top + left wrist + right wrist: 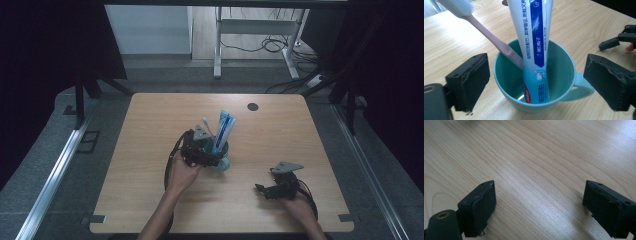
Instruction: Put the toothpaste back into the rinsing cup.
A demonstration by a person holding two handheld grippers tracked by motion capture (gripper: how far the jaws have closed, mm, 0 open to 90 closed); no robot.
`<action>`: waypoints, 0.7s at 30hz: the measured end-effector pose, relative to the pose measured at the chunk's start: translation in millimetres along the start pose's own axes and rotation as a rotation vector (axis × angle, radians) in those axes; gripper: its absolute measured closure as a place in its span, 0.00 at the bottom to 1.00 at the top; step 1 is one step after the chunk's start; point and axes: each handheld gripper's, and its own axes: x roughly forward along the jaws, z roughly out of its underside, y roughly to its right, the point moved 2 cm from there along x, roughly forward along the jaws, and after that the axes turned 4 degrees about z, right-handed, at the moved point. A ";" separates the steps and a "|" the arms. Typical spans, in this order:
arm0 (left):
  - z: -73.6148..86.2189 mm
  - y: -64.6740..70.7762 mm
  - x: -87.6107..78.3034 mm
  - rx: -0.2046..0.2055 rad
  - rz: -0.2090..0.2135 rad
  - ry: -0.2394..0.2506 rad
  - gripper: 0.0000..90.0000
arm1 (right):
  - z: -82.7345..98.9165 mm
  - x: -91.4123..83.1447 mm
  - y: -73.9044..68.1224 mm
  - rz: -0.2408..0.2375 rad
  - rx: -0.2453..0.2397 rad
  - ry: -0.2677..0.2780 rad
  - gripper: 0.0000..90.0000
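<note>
The teal mug [534, 82] stands near the middle of the table [150, 200], and the left gripper [207, 155] sits right against its near side, fingers [469, 82] spread to either side of the rim without touching it. The toothpaste tube [534, 45] and the pink toothbrush [496, 42] rise out of the mug and block any straight descent into it. The mug's handle [580, 87] juts toward one finger. The right gripper [275, 190] lies well apart on bare wood, fingers [480, 207] wide. The table's far half and left side lie free.

Lab-like recording space: bare wooden table [280, 125], black curtains [45, 45], floor cables [280, 45].
</note>
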 end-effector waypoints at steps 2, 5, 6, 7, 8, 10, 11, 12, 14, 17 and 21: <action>1.8 -0.3 -1.1 0.002 0.005 -0.009 0.04 | 0.0 0.0 0.0 0.000 0.000 0.000 0.13; 4.7 -1.0 -2.8 0.010 0.013 -0.026 0.02 | 0.0 0.0 -0.1 -0.001 0.000 0.000 0.13; 5.7 -1.4 -3.5 0.009 0.018 -0.030 0.01 | 0.0 0.0 -0.1 -0.001 0.000 0.000 0.13; 6.6 -2.1 -4.3 0.009 0.022 -0.032 0.00 | 0.0 0.0 -0.1 -0.001 0.000 0.000 0.13; 7.6 -2.6 -5.4 0.007 0.027 -0.032 0.00 | 0.0 0.0 0.0 -0.001 0.000 0.000 0.13; 9.3 -3.8 -7.9 -0.002 0.036 -0.032 0.00 | 0.0 0.0 -0.1 0.000 0.000 0.000 0.13; 9.9 -4.1 -9.4 -0.007 0.040 -0.033 0.00 | 0.0 0.0 0.0 0.000 0.000 0.000 0.13; 10.6 -4.9 -10.8 -0.007 0.042 -0.029 0.00 | 0.0 0.0 0.0 -0.001 0.000 0.000 0.13; 11.7 -5.6 -13.9 -0.011 0.045 -0.029 0.00 | 0.0 0.0 -0.1 0.000 0.000 0.000 0.13; 13.6 -7.5 -18.6 -0.008 0.040 -0.024 0.00 | 0.0 0.0 -0.1 0.000 0.000 0.000 0.13; 17.6 -10.3 -24.2 -0.013 0.044 -0.018 0.00 | 0.0 0.0 -0.1 0.001 -0.001 0.000 0.13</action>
